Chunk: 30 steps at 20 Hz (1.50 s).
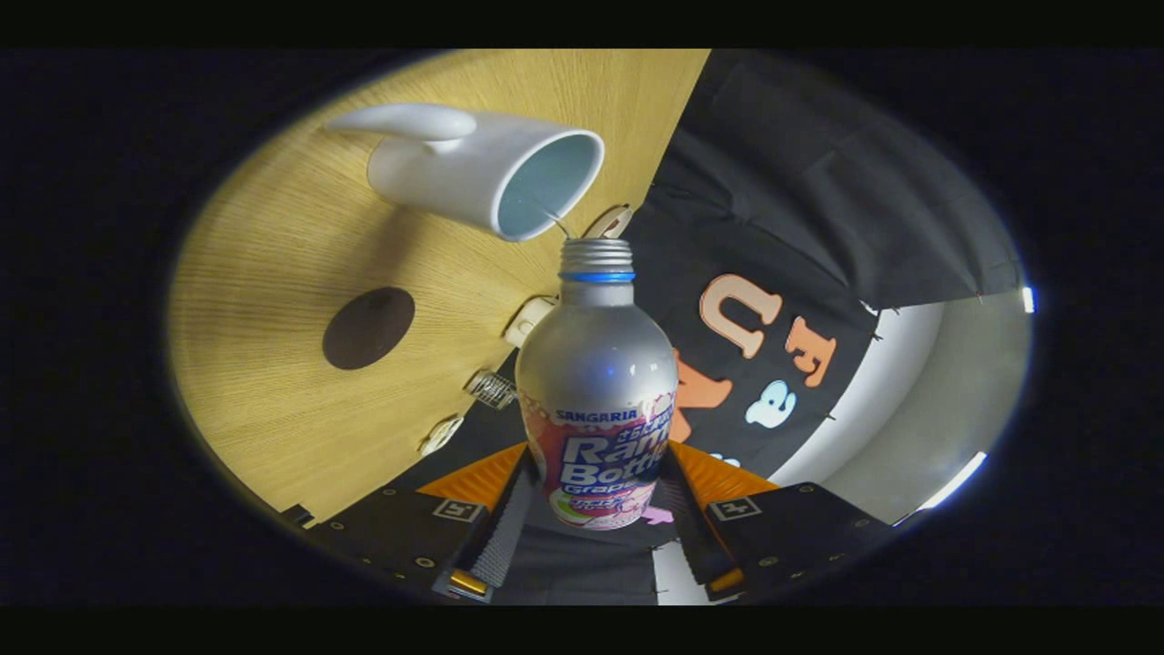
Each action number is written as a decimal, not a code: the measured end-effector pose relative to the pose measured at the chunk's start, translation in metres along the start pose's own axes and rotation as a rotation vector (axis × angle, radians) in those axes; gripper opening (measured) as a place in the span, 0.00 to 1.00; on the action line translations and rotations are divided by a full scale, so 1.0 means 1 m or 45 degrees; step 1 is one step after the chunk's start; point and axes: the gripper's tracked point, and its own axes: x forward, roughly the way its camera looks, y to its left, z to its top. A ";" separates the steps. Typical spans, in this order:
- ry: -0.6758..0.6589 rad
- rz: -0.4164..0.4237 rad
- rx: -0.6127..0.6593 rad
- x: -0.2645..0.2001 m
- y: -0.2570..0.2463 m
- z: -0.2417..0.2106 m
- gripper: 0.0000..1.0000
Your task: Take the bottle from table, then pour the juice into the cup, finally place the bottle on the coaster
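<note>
My gripper is shut on a silver aluminium bottle with a colourful label and an open threaded neck ringed in blue. Both fingers press on its lower body. The view is rolled, so the bottle is tipped toward the white cup, whose open mouth lies just beyond the bottle's neck. A thin stream runs from the neck toward the cup's rim. The cup has a long white handle. A dark round coaster lies on the wooden table, beside the bottle and nearer to me than the cup.
Small white and metal clips line the table's edge near the bottle. Black cloth forms the booth wall beyond the table edge, with a pale floor or wall strip past it.
</note>
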 end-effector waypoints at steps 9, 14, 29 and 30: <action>-0.029 0.007 -0.030 -0.002 -0.007 0.004 0.75; -0.025 0.035 0.047 -0.003 0.000 0.005 0.75; 0.078 0.193 0.769 -0.012 0.030 0.005 0.75; 0.071 0.187 0.829 -0.012 0.023 0.003 0.75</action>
